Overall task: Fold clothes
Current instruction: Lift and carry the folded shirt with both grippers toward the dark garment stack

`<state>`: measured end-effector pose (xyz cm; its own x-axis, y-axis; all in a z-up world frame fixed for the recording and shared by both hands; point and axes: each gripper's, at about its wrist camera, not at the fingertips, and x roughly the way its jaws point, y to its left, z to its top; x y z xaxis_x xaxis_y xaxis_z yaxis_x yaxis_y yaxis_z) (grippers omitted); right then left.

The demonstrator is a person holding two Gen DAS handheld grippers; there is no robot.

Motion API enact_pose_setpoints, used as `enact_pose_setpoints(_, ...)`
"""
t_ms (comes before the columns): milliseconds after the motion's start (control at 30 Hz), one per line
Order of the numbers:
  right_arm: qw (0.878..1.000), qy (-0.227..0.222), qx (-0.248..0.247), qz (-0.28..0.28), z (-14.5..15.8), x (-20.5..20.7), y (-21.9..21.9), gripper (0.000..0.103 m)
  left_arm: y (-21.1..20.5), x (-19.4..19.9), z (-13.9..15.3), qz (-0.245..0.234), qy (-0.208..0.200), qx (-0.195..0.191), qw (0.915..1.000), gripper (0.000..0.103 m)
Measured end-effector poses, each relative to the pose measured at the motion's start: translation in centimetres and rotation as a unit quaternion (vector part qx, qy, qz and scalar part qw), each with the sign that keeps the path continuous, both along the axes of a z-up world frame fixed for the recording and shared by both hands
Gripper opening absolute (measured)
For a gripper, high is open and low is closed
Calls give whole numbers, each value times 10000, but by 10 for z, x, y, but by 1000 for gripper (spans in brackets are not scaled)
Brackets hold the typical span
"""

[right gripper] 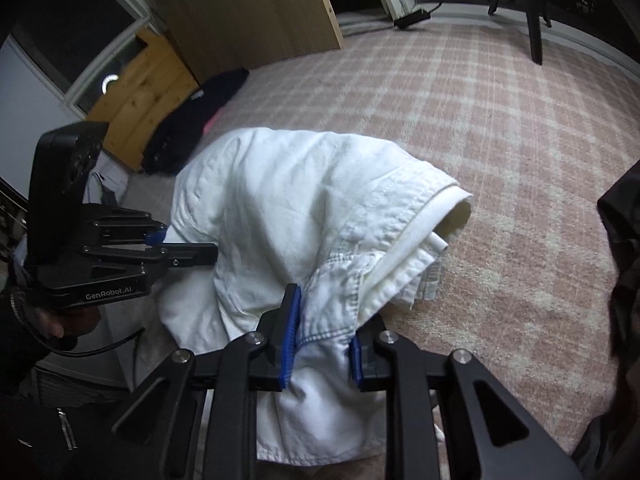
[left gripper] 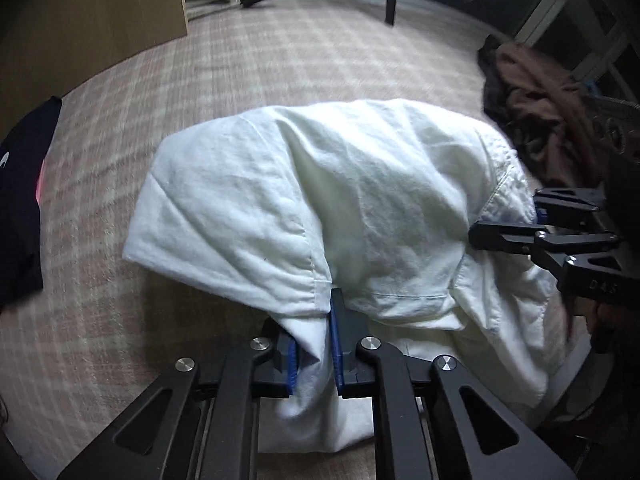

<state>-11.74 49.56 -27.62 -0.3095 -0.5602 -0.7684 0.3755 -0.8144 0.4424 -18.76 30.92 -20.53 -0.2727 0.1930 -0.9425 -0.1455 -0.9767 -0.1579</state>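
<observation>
Crumpled white cotton garment (left gripper: pixel 340 200) held above pink checked carpet (left gripper: pixel 280 60), pinched by left claw (left gripper: pixel 314 344) and right claw (right gripper: pixel 322 340).

Both pictures are dim and cool-toned, with the crumpled white cotton garment (left gripper: pixel 340 208) the brightest patch, lit softly from above so that its folds carry only gentle grey shading and no glare. In the left wrist view the pink-and-cream checked carpet (left gripper: pixel 240 80) is smeared by motion blur, worst toward 9 o'clock, while the right wrist view is sharper, its checks crisp at 2 o'clock. Fisheye distortion bends the pale wooden panel (right gripper: pixel 248 12) at 11 o'clock, the corners fall to black, and the dark brown heap of cloth (left gripper: pixel 536 112) at 2 o'clock is perhaps too murky to read.
</observation>
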Motion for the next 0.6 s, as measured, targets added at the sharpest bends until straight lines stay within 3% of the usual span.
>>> enact_pose_setpoints(333,9981,565,-253,-30,79,13,-21,21,-50,18,67,-19,828,628,9946,11)
enact_pose_setpoints(467,9966,789,-192,115,112,9,-63,21,-103,37,94,90,1177,770,9900,11)
enact_pose_setpoints(600,9947,961,-170,315,136,-3,-134,21,-160,56,110,178,1436,679,9871,11)
